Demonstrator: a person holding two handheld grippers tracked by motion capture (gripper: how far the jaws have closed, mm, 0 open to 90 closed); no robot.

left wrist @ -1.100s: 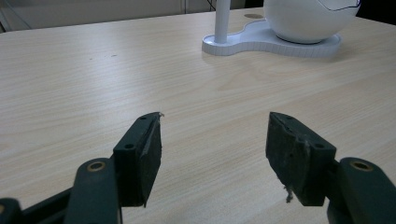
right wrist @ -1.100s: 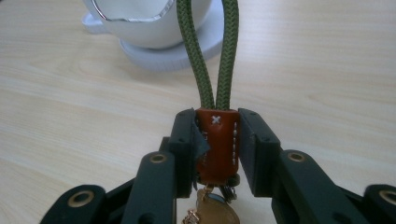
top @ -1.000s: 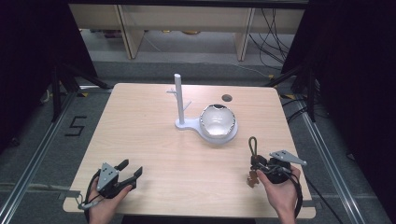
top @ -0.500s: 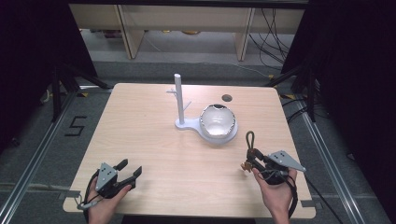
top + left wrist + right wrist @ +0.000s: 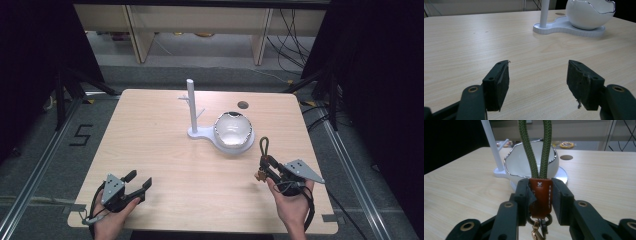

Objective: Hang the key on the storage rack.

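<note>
- Pale wood-grain desk (image 5: 165, 150) on a dark floor, with light shelving and cables behind its far edge.
- Near the middle of the far half stands a white stand with a tall upright post and short side pegs (image 5: 191, 107); its flat base runs right under a white egg-shaped bowl with a jagged silver rim (image 5: 232, 130).
- A small dark round hole (image 5: 243, 105) sits in the desk close to the far edge, beyond the bowl.
- The right gripper (image 5: 266, 167) is held above the near right part of the desk, pointing toward the bowl.
- Its jaws are clamped on a keychain made of a green cord loop and a brown stitched leather tab (image 5: 540, 195), the pads pressing the tab from both sides.
- The cord loop rises from the tab away from the hand (in the right gripper view it stands in front of the bowl), and a dark ring with a gold-coloured clasp (image 5: 535, 232) hangs below the tab.
- The keychain is off the desk surface, well apart from the stand.
- The left gripper (image 5: 137, 181) is at the near left corner, jaws spread wide apart with bare wood between them.
</note>
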